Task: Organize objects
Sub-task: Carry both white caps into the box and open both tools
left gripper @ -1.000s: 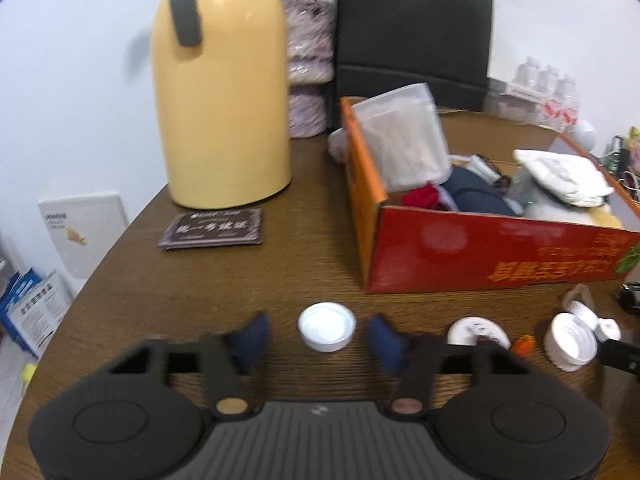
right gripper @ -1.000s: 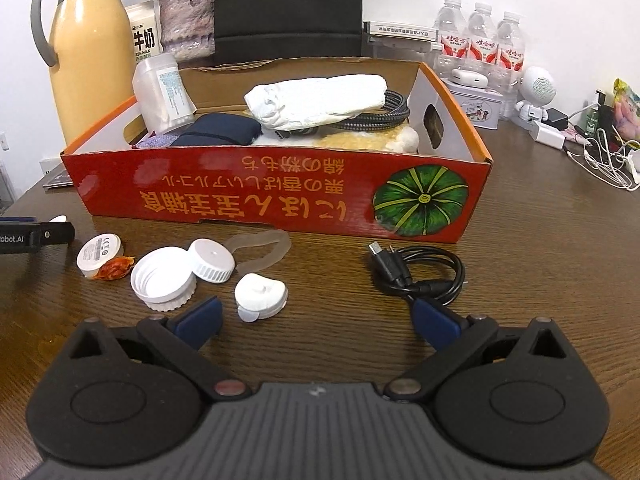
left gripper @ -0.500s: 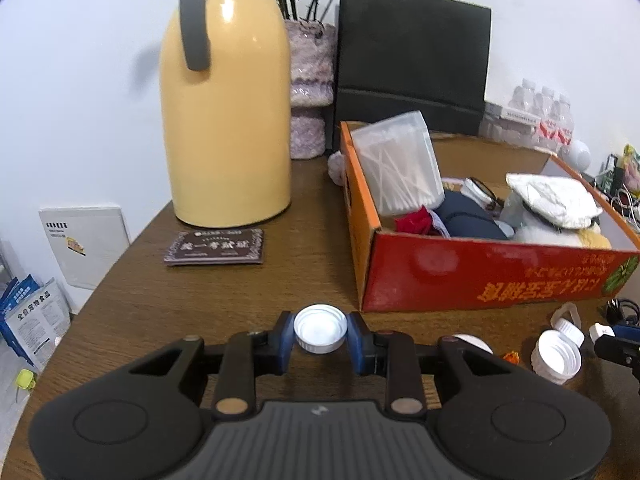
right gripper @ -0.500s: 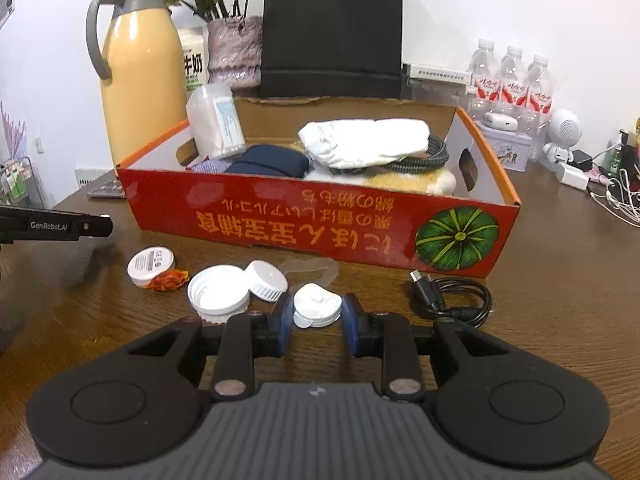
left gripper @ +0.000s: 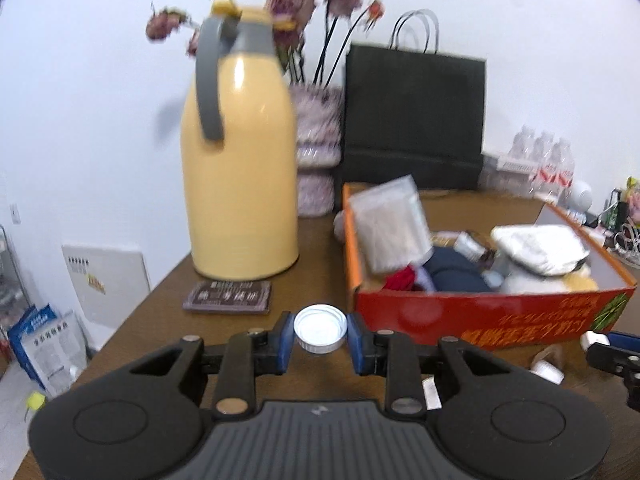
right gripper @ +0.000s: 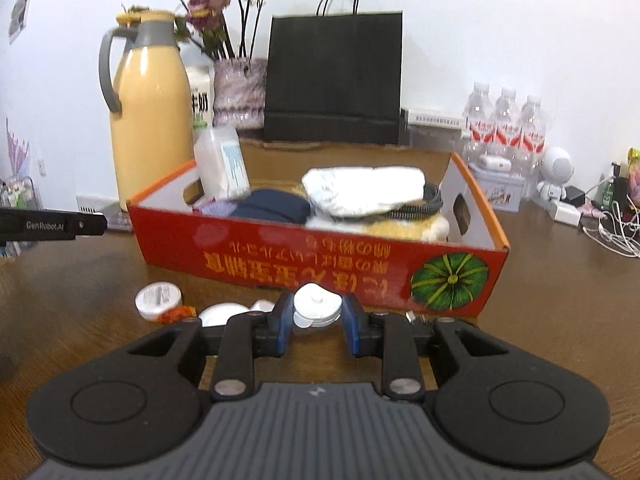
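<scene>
— What do you have on the left wrist view?

— My left claw [left gripper: 321,338] is clamped on a white bottle cap [left gripper: 320,328], open side up, blue pads pressing both of its sides. It sits in front of the near left corner of the red cardboard box [left gripper: 480,316]. A yellow thermos jug [left gripper: 240,184] stands on the brown table [left gripper: 160,320] to the left of the box, with a dark booklet [left gripper: 228,297] lying before it.

— And the right wrist view?

— My right claw [right gripper: 317,320] is closed on a small white knobbed cap [right gripper: 316,310], just in front of the box's long red wall [right gripper: 320,256]. On the table to the left lie a round white container [right gripper: 157,299] with an orange scrap [right gripper: 176,314] touching it. The box already holds a white bundle [right gripper: 364,190] and a navy pouch [right gripper: 276,208].
</scene>
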Tool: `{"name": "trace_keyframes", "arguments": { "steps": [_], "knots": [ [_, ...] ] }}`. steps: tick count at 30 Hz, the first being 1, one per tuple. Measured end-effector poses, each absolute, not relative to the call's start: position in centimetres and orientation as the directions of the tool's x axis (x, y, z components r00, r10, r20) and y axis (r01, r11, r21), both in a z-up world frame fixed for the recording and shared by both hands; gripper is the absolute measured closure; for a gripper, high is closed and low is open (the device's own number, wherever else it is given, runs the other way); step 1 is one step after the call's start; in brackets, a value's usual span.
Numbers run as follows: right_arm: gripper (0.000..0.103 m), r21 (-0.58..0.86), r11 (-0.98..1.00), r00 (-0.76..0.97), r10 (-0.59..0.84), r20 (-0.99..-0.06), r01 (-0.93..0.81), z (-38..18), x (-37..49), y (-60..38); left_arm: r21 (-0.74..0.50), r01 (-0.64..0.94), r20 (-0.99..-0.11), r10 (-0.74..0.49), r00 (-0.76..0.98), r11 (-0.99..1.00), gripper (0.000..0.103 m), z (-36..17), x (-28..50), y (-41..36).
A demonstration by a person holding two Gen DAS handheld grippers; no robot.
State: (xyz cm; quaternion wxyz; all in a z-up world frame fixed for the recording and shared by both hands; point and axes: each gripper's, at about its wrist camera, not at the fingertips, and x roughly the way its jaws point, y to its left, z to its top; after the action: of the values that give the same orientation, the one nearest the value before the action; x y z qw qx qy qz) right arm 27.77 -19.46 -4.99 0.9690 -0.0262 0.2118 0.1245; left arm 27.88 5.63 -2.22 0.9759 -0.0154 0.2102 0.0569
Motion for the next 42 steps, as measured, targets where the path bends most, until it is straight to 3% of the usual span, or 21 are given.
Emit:
{"name": "trace_keyframes", "arguments": {
  "steps": [5,20,30,42],
  "knots": [
    [0.076,0.054,0.966,0.898,0.255,-0.358,-0.253,-3.6,28.7,-20.1,0.01,-0.09,-0.324,0.088,0.942,0.996,0.076,-0.4,27.2,3.3],
    [0.076,-0.009,0.956,0.93,0.282,-0.234,-0.292,0.6,34.4,-20.5,-0.028,-0.025,-0.292,0.016,0.956,0.999,0.076,2.8,33.8,-2.2],
    [0.076,-0.053,0.953,0.934,0.279,-0.225,-0.297,1.3,39.2,-21.3,-0.052,-0.02,-0.266,0.006,0.964,0.998,0.076,3.7,38.2,-2.7],
    [0.076,-0.046,0.956,0.918,0.264,-0.296,-0.29,0.1,43.7,-23.3,0.025,0.057,-0.269,-0.048,0.962,0.998,0.076,2.9,42.4,-4.2]
  ]
}}
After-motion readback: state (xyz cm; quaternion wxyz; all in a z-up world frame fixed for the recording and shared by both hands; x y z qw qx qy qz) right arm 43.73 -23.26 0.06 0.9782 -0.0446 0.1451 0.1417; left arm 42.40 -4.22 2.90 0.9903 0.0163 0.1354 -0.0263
